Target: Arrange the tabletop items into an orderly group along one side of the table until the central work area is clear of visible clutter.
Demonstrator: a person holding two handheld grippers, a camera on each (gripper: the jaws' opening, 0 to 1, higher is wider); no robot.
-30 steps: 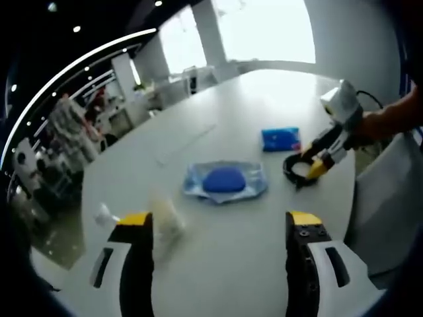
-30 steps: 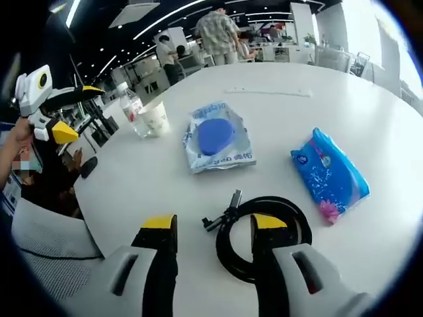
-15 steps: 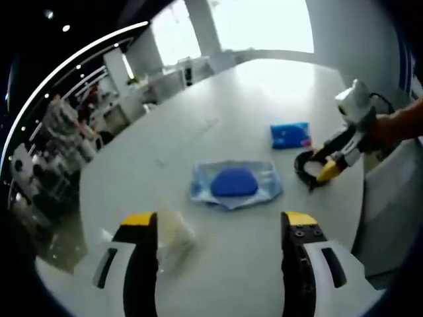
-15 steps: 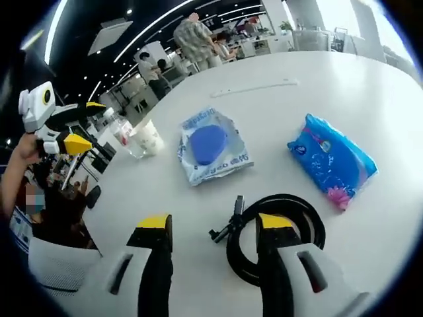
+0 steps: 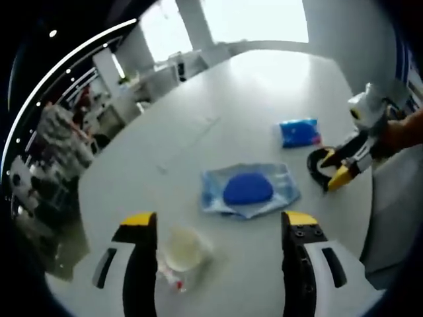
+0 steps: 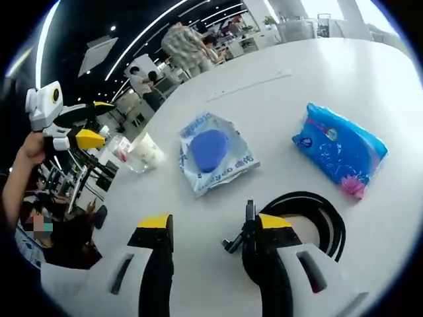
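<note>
A: Where do the things lie?

B: On the white bench (image 6: 317, 79). In the right gripper view a coiled black cable (image 6: 309, 221) lies nearest, with a small clip end sticking out to its left. Beyond it sits a clear packet with a blue round thing inside (image 6: 215, 158), and to the right of that a blue wipes pack (image 6: 340, 149). A paper cup (image 6: 147, 152) and a plastic bottle (image 6: 121, 148) stand together near the bench's left edge.

A: And from the other side?

B: In the left gripper view the cup (image 5: 183, 249) stands close ahead, between the fingers, with the bottle (image 5: 173, 277) blurred at its near side. The packet (image 5: 248, 190) lies mid-bench, the wipes pack (image 5: 299, 132) farther off, the cable (image 5: 318, 168) to the right.

A: The fingers?

B: The left gripper (image 5: 220, 228) stands wide apart, holding nothing. The right gripper (image 6: 213, 228) is spread wide too, its right finger over the cable's coil; whether it touches, I cannot tell.

A: Anything else?

B: People stand among desks behind the bench.
</note>
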